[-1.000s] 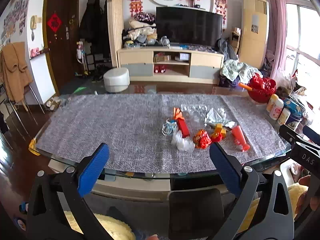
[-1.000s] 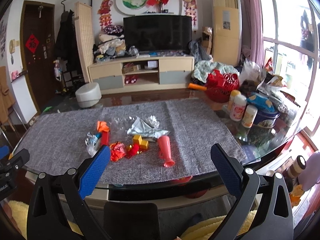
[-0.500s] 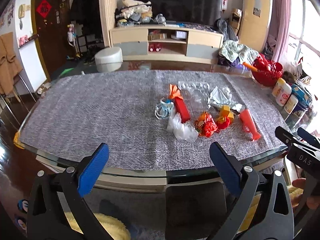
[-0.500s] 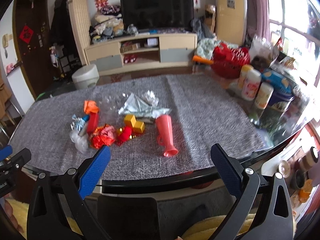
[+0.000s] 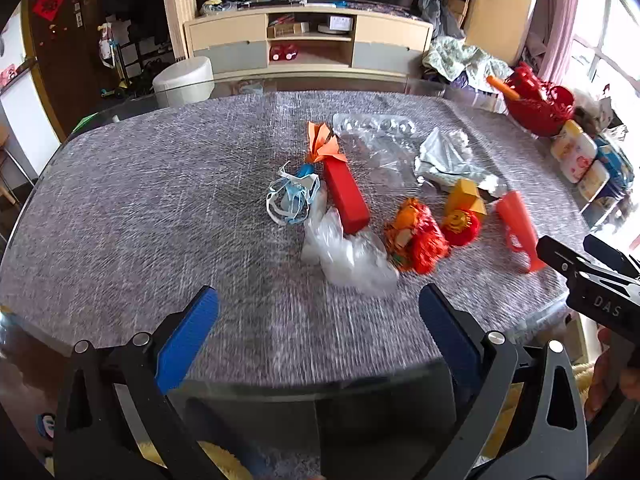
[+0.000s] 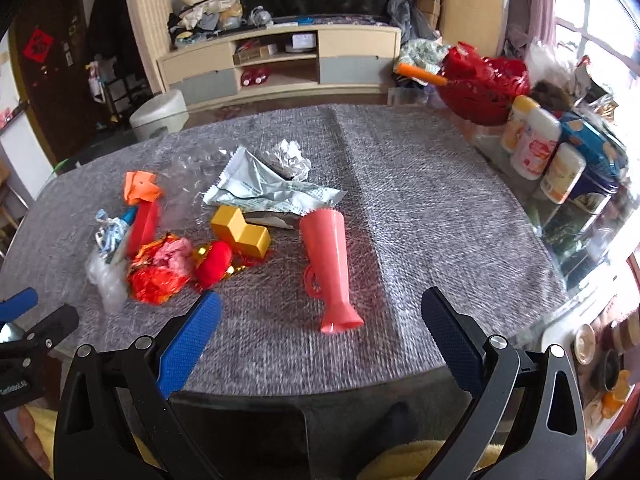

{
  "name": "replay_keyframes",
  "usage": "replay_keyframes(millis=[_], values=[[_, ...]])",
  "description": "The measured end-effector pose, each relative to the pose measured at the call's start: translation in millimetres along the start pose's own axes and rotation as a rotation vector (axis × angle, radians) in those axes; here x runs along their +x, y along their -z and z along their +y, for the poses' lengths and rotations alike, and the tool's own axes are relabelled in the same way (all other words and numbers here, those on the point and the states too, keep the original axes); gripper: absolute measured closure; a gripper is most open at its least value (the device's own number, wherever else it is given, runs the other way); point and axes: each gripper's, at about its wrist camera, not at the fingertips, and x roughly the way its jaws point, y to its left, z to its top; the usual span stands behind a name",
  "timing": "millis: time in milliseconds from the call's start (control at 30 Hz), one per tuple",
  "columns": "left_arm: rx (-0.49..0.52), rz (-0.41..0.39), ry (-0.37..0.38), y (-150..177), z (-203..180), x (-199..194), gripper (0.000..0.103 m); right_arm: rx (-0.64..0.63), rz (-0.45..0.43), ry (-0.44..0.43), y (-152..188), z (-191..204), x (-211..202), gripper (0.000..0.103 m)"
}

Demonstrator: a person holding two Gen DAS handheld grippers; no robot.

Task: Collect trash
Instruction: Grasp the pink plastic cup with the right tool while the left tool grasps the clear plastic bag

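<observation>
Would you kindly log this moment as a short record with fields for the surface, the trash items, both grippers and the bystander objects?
surface: grey cloth over a glass table
trash: red box, clear plastic bag, pink cup lying on its side, silver wrapper, yellow block
left gripper: open, holding nothing
right gripper: open, holding nothing
bystanders: red basket, white bottles
</observation>
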Motion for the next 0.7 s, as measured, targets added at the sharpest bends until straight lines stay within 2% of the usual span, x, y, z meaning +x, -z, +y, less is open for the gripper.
replay_keyframes(millis=[33,100,133,400,533,600,700], values=[[0.002,0.010,-0.003,-2,-1,8,0.008,0.008,0.006,-0.001,-2,-2,5,0.004],[0.001,0.027,0.004,-3,1,16,0.009,0.035,0.028,-0.019,-5,-9,17,0.020],[0.002,0.036,0.010,-3,2,22,0.012,0.046,0.040,-0.031,-6,-11,22,0.030],[0.019,0.082,0.027,-6,-1,49,0.031,0.030,0.074,-0.046,-8,-10,44,0.048],[0.016,0.088,0.030,-8,-1,60,0.032,0.032,0.091,-0.044,-6,-11,55,0.050],[0.021,0.082,0.026,-10,-2,61,0.032,0.021,0.083,-0.032,-5,-9,57,0.055],[0.019,0.074,0.029,-13,-3,62,0.032,0.017,0.076,-0.030,-4,-10,56,0.069]])
